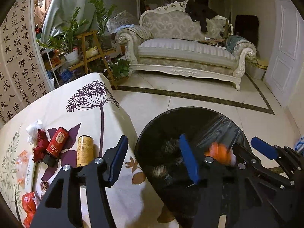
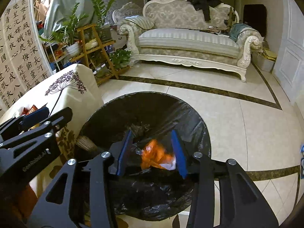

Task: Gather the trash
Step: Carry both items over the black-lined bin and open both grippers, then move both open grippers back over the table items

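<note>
A black-lined trash bin [image 1: 190, 117] [image 2: 106, 114] stands on the floor beside the table. My right gripper [image 2: 152, 152] is open above the bin, and a blurred orange wrapper [image 2: 155, 154] [image 1: 218, 152] is between its fingers, apart from both, over the bin's inside. My left gripper [image 1: 153, 163] is open and empty, over the table edge and bin rim. On the floral tablecloth [image 1: 85, 102] lie a red tin [image 1: 57, 142], a yellow tin [image 1: 84, 150], a dark red crumpled wrapper [image 1: 39, 144], white plastic [image 1: 33, 131] and a red wrapper [image 1: 28, 207].
A cream sofa [image 1: 186, 51] stands at the back across the tiled floor [image 1: 209, 102]. A wooden plant stand with potted plants [image 1: 89, 53] is beyond the table's far corner. A calligraphy screen [image 1: 17, 57] is at the left, a white door [image 1: 285, 47] at the right.
</note>
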The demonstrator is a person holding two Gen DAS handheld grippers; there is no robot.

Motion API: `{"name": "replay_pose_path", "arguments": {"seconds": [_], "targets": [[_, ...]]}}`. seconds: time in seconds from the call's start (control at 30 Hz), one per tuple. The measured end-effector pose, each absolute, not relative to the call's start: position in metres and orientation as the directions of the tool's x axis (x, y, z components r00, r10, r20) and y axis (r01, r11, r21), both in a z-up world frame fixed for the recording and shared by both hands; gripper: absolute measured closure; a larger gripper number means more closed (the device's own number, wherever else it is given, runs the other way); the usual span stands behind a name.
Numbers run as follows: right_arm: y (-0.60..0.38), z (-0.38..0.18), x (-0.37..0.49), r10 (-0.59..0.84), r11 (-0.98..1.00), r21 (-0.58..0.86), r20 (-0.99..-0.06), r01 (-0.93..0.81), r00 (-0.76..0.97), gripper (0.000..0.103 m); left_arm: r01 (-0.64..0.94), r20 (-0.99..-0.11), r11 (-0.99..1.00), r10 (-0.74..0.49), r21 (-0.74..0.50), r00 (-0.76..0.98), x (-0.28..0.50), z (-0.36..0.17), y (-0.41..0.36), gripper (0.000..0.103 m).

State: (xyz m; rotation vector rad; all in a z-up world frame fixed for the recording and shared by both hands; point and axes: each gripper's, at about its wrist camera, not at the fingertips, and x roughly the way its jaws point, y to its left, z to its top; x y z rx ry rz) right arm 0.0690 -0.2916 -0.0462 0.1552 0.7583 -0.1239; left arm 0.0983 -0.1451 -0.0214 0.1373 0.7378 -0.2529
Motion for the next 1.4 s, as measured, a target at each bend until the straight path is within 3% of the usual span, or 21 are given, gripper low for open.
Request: {"name": "replay_pose_path", "arguments": {"seconds": [0.5,0.93,1.4], "targets": [[-0.296,-0.04,0.061,-0.081,0.975,0.095,-0.686,0.2,0.723,0.054,0.265,-0.654,0.964,-0.192,0.013,0.732,0.095,-0.012,-0.137,0.029],[-0.277,-0.031,0.044,-0.058,0.982,0.093,-0.682,0.165,0.729,0.05,0.213,-0.62,0.977,-0.164,0.006,0.768,0.064,0.008,-0.094,0.024],[-0.222,-0.016,0.031,0.025,0.995,0.085,-0.667,0.043,0.745,0.05,0.062,-0.621,0.998,-0.037,0.019,0.783,0.023,0.009,-0.013,0.023]]}}
